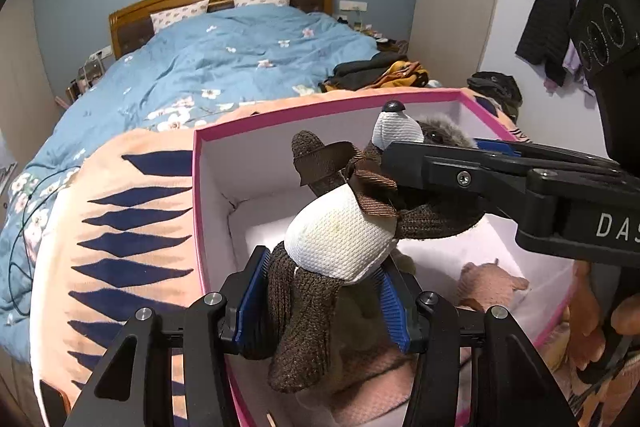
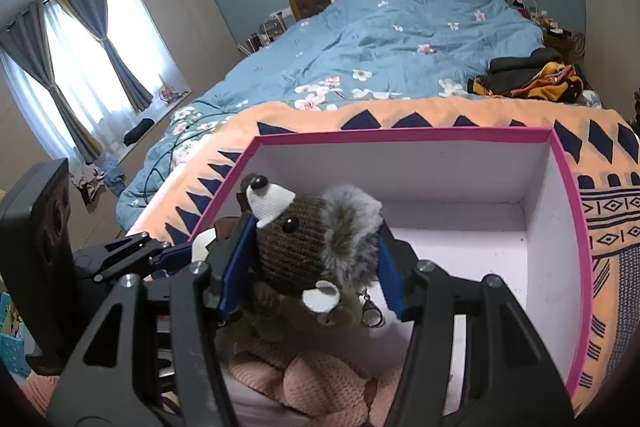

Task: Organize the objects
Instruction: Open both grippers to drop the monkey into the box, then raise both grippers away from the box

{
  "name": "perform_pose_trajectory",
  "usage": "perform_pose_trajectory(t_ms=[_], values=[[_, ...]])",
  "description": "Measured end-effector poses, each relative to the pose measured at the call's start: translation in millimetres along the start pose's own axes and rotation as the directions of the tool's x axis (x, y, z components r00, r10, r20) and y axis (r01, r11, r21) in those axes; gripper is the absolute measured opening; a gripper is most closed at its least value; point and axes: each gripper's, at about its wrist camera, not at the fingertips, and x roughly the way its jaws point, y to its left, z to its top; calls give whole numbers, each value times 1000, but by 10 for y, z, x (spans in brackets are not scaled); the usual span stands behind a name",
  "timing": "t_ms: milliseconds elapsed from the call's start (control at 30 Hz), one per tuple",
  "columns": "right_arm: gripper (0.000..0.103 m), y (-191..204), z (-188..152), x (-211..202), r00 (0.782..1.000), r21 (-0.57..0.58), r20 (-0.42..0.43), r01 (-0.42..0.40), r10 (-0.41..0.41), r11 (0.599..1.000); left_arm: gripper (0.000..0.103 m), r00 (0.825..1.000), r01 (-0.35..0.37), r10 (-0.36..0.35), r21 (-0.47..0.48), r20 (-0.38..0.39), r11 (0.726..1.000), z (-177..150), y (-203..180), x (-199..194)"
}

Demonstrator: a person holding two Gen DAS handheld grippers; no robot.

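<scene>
A brown knitted plush toy (image 1: 340,243) with a white belly, a brown ribbon bow and a grey furry mane hangs over the open pink-rimmed white box (image 1: 208,187). My left gripper (image 1: 324,291) is shut on the toy's lower body and legs. My right gripper (image 2: 308,267) is shut on the toy's head (image 2: 304,239); it comes in from the right in the left wrist view (image 1: 460,171). A pink knitted plush (image 2: 312,383) lies on the box floor under the toy, also showing in the left wrist view (image 1: 492,285).
The box (image 2: 576,251) stands on an orange blanket with navy triangles (image 2: 440,115) at the foot of a bed with a blue floral duvet (image 2: 400,39). A pile of dark and yellow clothes (image 2: 528,75) lies on the bed's right side. A curtained window is at left.
</scene>
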Motion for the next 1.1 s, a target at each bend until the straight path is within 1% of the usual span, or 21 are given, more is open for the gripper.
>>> perform_pose_trajectory(t_ms=[100, 233, 300, 467, 500, 533, 600, 700, 767, 800, 833, 967, 1100], values=[[60, -36, 38, 81, 1000, 24, -19, 11, -10, 1000, 52, 1000, -12, 12, -10, -22, 1000, 27, 24, 74], [61, -68, 80, 134, 999, 54, -33, 18, -17, 998, 52, 999, -30, 30, -27, -25, 999, 57, 56, 86], [63, -90, 77, 129, 999, 68, -30, 19, -17, 998, 53, 999, -35, 34, -40, -29, 999, 62, 82, 83], [63, -122, 24, 51, 1000, 78, -21, 4, -2, 997, 53, 999, -27, 26, -52, -21, 998, 47, 111, 55], [63, -121, 6, 19, 1000, 77, -16, 0, 2, 997, 55, 1000, -18, 17, -57, -18, 998, 40, 111, 40], [63, -118, -16, -19, 1000, 75, -10, -8, 9, 997, 59, 1000, -4, 4, -59, -8, 998, 27, 108, 14], [63, -121, -71, -102, 1000, 73, 2, -21, 21, 997, 65, 1000, 6, -5, -53, 18, 999, 3, 76, -47], [63, -116, -152, -263, 999, 72, 26, -48, 46, 996, 66, 998, 22, -20, -34, 65, 999, -49, 51, -178], [64, -100, -204, -383, 997, 62, 44, -63, 60, 996, 78, 993, 34, -32, -19, 113, 999, -99, 1, -315], [64, -80, -230, -437, 997, 54, 51, -68, 65, 996, 80, 990, 32, -30, -12, 139, 999, -112, -14, -376], [64, -54, -256, -499, 996, 43, 58, -71, 69, 997, 83, 986, 31, -30, -4, 164, 1000, -137, -37, -439], [68, 72, -387, -765, 992, -15, 99, -82, 83, 997, 88, 966, 57, -62, 27, 251, 998, -240, -151, -722], [71, 152, -533, -996, 986, -49, 128, -102, 107, 994, 90, 943, 84, -98, 60, 317, 995, -398, -303, -977]])
